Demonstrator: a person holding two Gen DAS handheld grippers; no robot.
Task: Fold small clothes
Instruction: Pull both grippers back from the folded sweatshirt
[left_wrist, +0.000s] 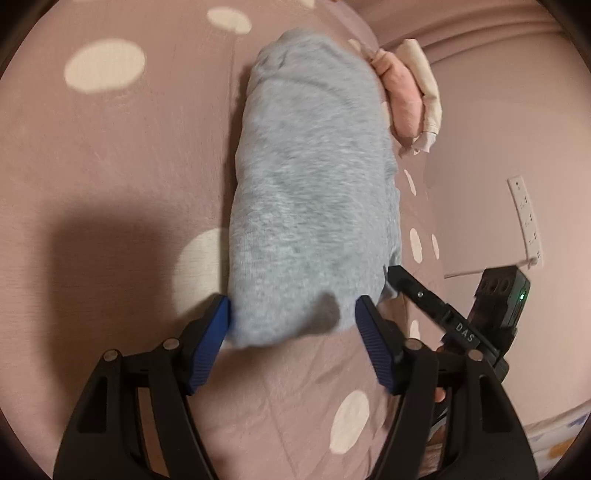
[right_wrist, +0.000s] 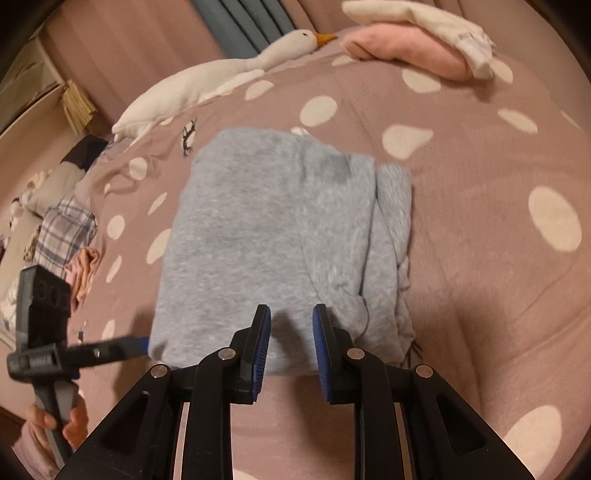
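A grey garment lies folded into a thick rectangle on the mauve polka-dot bedsheet. My left gripper is open, its blue pads standing either side of the garment's near end without squeezing it. In the right wrist view one of its fingers reaches the garment's left corner, held by a person's hand. My right gripper has its pads close together on the garment's near edge, with grey cloth between them. One of its fingers shows at the garment's right corner.
Folded pink and cream clothes are stacked beyond the grey garment. A white goose plush lies along the far edge of the bed. Loose plaid and peach clothes are heaped at the left. A socket strip sits on the wall.
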